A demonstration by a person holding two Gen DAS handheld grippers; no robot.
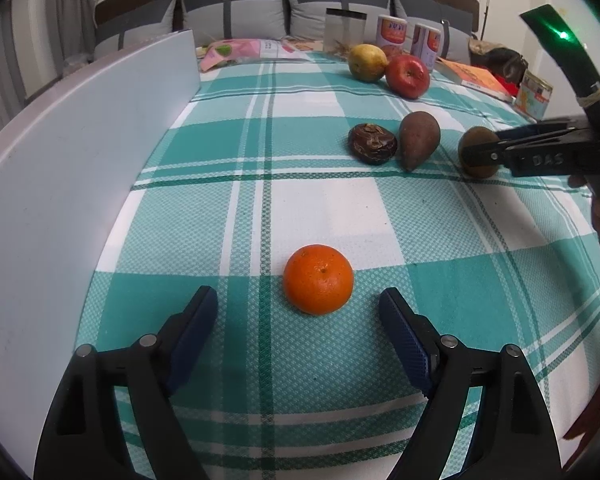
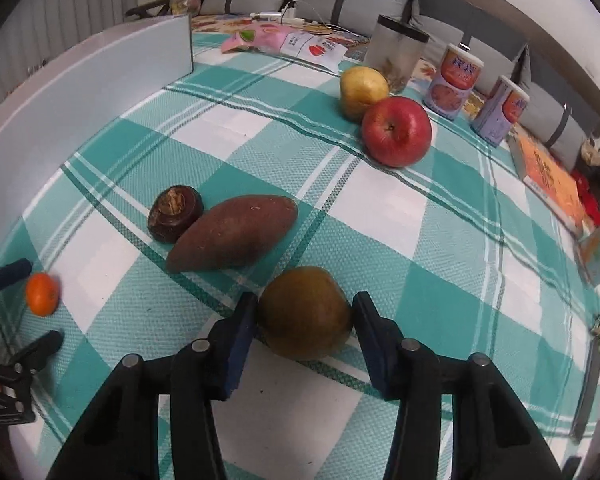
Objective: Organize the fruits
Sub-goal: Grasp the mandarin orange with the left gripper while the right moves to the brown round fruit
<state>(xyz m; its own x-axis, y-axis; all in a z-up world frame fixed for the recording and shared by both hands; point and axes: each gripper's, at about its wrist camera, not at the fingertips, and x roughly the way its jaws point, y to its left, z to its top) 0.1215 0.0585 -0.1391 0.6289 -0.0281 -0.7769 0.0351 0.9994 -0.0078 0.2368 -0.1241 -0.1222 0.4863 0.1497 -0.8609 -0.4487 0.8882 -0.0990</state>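
A table draped in a teal-and-white plaid cloth (image 1: 320, 208) carries the scene. An orange (image 1: 318, 279) sits on the cloth just ahead of the left claw (image 1: 298, 312), level with its tips. Farther ahead and to that claw's right, a dark round fruit (image 1: 372, 143) touches a brown sweet potato (image 1: 418, 144). A brownish-green pear (image 2: 305, 312) rests between the fingers of the right claw (image 2: 305, 322). Well beyond, a yellow pear (image 2: 362, 91) sits against a red apple (image 2: 396, 131). Along the far edge stand a clear jar (image 2: 396, 50), two cans (image 2: 454, 82), a pink packet (image 2: 284, 40) and an orange book (image 2: 550, 176). A white board (image 1: 80, 152) stands upright on the left claw's left.
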